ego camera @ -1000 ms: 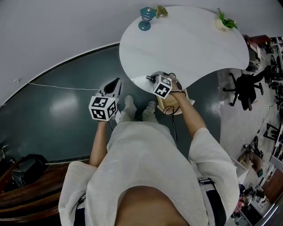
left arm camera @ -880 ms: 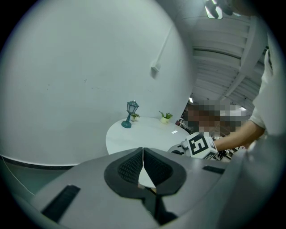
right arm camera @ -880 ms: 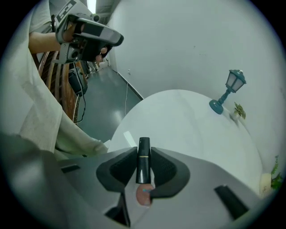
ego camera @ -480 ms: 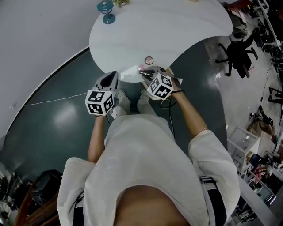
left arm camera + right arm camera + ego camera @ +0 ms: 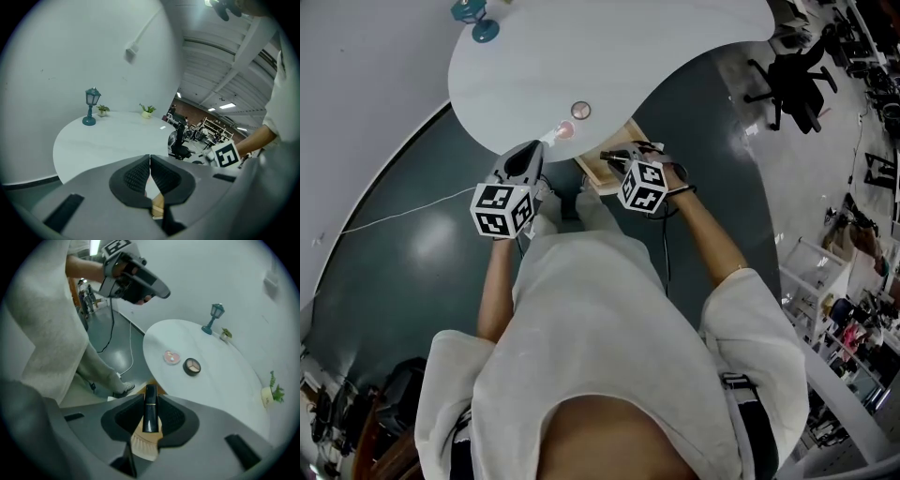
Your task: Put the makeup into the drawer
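now right gripper (image 5: pixel 614 157) carried brush (image 5: pixel 149 412) over drawer (image 5: pixel 600 176)

Left gripper (image 5: pixel 150 161), jaws together, right gripper (image 5: pixel 617 161), jaws clamped on makeup brush (image 5: pixel 150 411)

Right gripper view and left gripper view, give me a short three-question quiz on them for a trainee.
1. Multiple choice: what does the right gripper hold?
A. makeup brush
B. a lamp
C. a plant pot
2. True or false: a pink compact and a brown compact lie on the white table.
3. Short answer: are the jaws of the left gripper together or apart?

Key: 1 A. 2 true. 3 together, with nothing gripped.
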A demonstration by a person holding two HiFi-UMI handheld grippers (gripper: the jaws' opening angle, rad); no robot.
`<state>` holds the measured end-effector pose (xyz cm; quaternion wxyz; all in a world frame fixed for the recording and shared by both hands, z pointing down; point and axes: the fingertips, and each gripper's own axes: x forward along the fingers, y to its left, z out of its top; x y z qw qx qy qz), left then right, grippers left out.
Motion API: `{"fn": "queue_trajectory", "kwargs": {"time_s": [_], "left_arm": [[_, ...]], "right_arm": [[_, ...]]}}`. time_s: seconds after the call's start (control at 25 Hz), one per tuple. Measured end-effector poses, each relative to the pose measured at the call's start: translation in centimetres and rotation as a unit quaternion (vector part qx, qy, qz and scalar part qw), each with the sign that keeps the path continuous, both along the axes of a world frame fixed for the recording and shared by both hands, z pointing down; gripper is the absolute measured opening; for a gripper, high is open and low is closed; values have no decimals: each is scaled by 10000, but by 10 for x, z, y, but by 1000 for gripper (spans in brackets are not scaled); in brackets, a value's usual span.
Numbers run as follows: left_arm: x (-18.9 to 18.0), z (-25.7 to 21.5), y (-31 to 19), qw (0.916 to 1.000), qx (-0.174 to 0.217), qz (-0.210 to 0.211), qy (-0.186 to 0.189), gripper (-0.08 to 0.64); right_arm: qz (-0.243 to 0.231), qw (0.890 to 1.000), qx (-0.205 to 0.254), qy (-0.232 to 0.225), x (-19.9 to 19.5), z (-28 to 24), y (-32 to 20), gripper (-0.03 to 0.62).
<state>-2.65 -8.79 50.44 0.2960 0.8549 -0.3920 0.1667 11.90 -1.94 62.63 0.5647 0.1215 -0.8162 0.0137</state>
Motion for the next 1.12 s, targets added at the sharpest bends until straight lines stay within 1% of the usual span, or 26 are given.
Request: {"fn": "queue_trajectory", "kwargs": {"time_s": [0.08,0.12,0.2,0.28,0.36,0.44,0.52,0.72,0.92,1.12], "left_arm": [[3,3,3,10000,-33,-56,-46,12],[4,5,3,9999,-48,-92,-66,12],[1,9,8,9997,-89,-200,-105,12],[-4,15,16,9992,-150,-346,-150,12],[-8,20,23,9984,-205,-488,-180,12],[-14,25,29,9976,-255,-617,-207,12],[-22,31,34,9965,-298,-747,-234,12],[-37,45,39,9916,-421,-1201,-208,12],[-50,54,44,9888,-448,-1394,-279,12],[-62,70,54,9848,-556,-1595,-409,12]], "right_arm": [[-640,9973,6,363,10,21,10,89],[-997,9935,21,546,13,32,13,89],[-1677,9822,53,843,16,55,19,89],[-2234,9690,53,1051,16,79,24,89],[-2654,9565,33,1213,19,105,25,89],[-2965,9455,-9,1344,20,129,24,90],[-3169,9381,-73,1398,15,150,23,91],[-3447,9274,-292,1425,7,196,18,90],[-3394,9262,-523,1559,3,237,17,91],[-3299,9233,-728,1827,16,276,13,91]]}}
